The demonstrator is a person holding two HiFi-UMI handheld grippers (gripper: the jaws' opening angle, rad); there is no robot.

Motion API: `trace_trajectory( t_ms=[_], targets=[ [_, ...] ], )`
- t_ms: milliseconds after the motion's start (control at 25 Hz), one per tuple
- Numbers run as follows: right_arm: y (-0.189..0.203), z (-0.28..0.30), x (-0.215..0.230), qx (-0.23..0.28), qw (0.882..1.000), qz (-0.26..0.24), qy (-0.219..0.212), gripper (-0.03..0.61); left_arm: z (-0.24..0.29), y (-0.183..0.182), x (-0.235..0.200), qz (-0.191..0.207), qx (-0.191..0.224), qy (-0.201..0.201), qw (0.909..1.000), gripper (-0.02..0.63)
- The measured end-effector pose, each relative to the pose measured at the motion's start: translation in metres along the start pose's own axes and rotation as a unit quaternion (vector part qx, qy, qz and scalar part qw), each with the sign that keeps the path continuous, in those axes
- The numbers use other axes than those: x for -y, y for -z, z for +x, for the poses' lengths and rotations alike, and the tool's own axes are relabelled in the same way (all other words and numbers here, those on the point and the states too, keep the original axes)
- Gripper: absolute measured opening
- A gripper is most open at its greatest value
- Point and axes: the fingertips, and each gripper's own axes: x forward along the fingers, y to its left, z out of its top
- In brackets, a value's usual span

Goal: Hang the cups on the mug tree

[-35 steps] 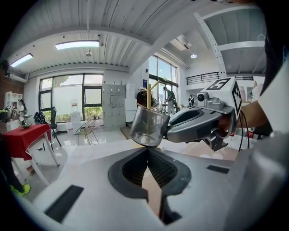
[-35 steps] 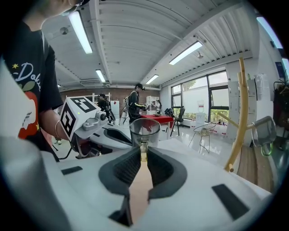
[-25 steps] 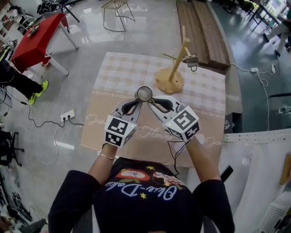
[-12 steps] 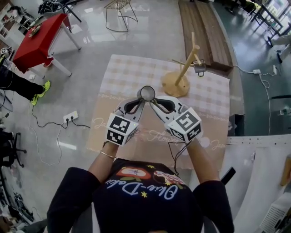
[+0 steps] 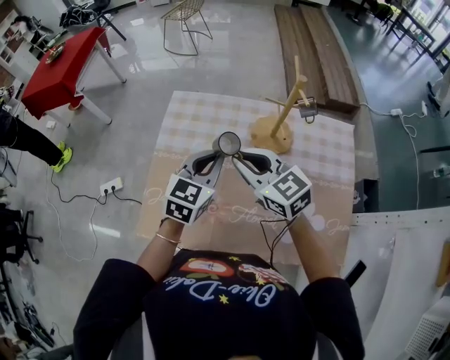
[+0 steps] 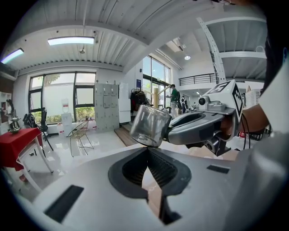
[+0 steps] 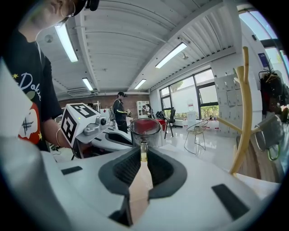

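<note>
Head view has both grippers out over the near half of the tablecloth (image 5: 190, 116), noses angled in toward each other. 1 glass cup (image 5: 226, 143) sits right where the 2 tips meet, held up off the cloth.

Right gripper view settles who has it: the right gripper (image 7: 143, 151) is clamped on the cup's thin handle. The cup stands rim up just beyond the jaw tips (something red shows through the glass).

Over to the left gripper view. The left gripper (image 6: 145, 149) has its jaws brought together with nothing between them, and its tip meets the cup's lower edge. From this side the cup looks tilted, with the right gripper reaching in from the right to hold it.

The wooden mug tree (image 5: 285, 105) stands on the far, checked part of the cloth – to the right of the grippers and well apart from the held cup. Its round base is flat on the table. A 2nd cup (image 5: 307, 108) hangs from a peg on the tree's right side.

Off the table, a red table (image 5: 60, 67) stands far left on the floor, a wire chair (image 5: 184, 17) is at the far edge, and a wooden bench (image 5: 313, 49) runs along the far right.
</note>
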Motion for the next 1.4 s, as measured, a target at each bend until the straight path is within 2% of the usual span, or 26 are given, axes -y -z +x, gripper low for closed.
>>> trace_trajectory(
  t_ms=[1400],
  targets=[
    [-0.013,0.001,0.043,0.056,0.996,0.074,0.004,0.049,0.035,-0.026,-0.014,0.003,0.002,-0.017,0.9998,0.008]
  ],
)
